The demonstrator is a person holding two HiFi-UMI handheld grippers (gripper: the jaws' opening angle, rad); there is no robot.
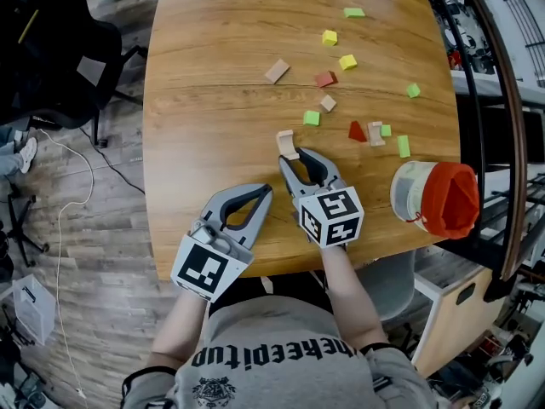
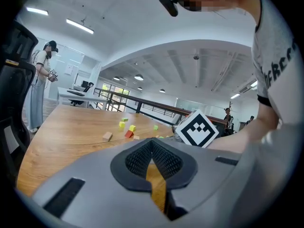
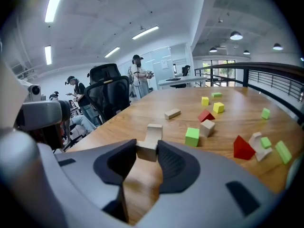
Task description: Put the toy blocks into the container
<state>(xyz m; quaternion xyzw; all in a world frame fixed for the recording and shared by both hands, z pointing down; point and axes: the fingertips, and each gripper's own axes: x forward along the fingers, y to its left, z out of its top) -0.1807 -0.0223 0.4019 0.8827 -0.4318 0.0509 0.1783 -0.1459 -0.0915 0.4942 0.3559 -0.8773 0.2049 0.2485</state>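
**Right gripper clamped on a pale block; left gripper closed and empty**

The right gripper (image 1: 295, 157) (image 3: 147, 148) is clenched on a pale, notched, unpainted wooden block (image 1: 287, 144) (image 3: 151, 137). Its jaws stand partly apart, and the pads press the block's two sides at the very tips. The block's upper part projects ahead of the jaws.

Ahead of this gripper, loose toy blocks are scattered on the round-cornered wooden table (image 1: 213, 100). Nearest are a green wooden cube (image 1: 312, 118) (image 3: 192, 137) and a small tan cube (image 1: 328, 103) (image 3: 207, 127). A red triangular wedge (image 1: 357, 131) (image 3: 243, 148) lies ahead and to its right. Two yellow cubes (image 1: 347, 61) (image 3: 218, 108) and a flat tan rectangular block (image 1: 277, 71) (image 3: 172, 113) lie farther ahead.

The translucent plastic container with a red mouth (image 1: 410, 192) lies on its side, right of the right gripper and apart from it.

The left gripper (image 1: 266, 191) (image 2: 152, 148) is just beside the right one, on its left. Its jaws are drawn together at the tips with nothing between them.
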